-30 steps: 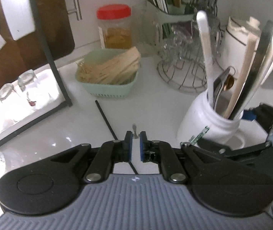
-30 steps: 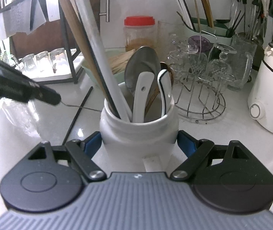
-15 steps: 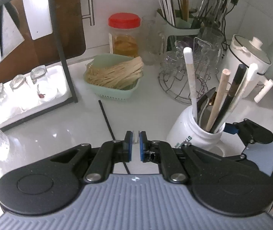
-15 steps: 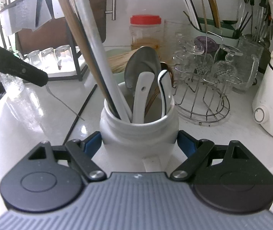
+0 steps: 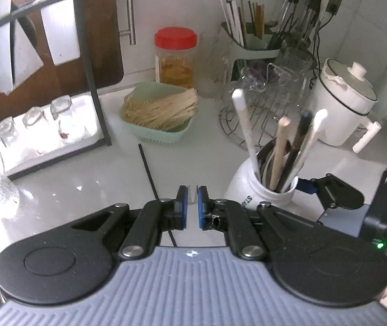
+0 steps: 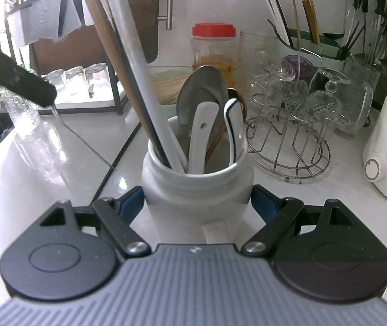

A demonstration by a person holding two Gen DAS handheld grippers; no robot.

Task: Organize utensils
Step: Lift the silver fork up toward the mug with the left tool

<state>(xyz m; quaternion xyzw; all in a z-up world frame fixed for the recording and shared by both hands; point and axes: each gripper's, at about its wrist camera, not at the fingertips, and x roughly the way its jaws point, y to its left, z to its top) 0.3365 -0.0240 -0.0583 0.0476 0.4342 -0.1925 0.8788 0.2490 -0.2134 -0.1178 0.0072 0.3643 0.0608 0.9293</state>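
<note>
The left claw (image 5: 192, 199) is pinched nearly closed on a thin sliver of metal, likely the handle end of a utensil (image 6: 66, 125); from the right wrist view its slim shaft slopes down and rightward from the claw's dark tip toward the white table (image 6: 44, 190), though whether its far end touches the surface I cannot tell. What kind of utensil it is stays hidden — too thin and glinting to read. It looks light and stiff but smooth, so a grip this near the end would let it swivel or slip; a hold nearer its middle would steady it better. The right claw (image 6: 197, 201) is spread wide around the white ceramic jar (image 6: 197, 187), blue pads pressed to each side of its belly below the lip. That jar reads as heavy, hard and glazed — slick and breakable — and it is top-loaded with long handles, a big metal spoon (image 6: 201, 92) and white ceramic spoons (image 6: 201, 135), so the low, two-sided clamp suits it. A black chopstick (image 5: 147, 165) lies loose on the table left of the jar, thin and prone to roll.
</note>
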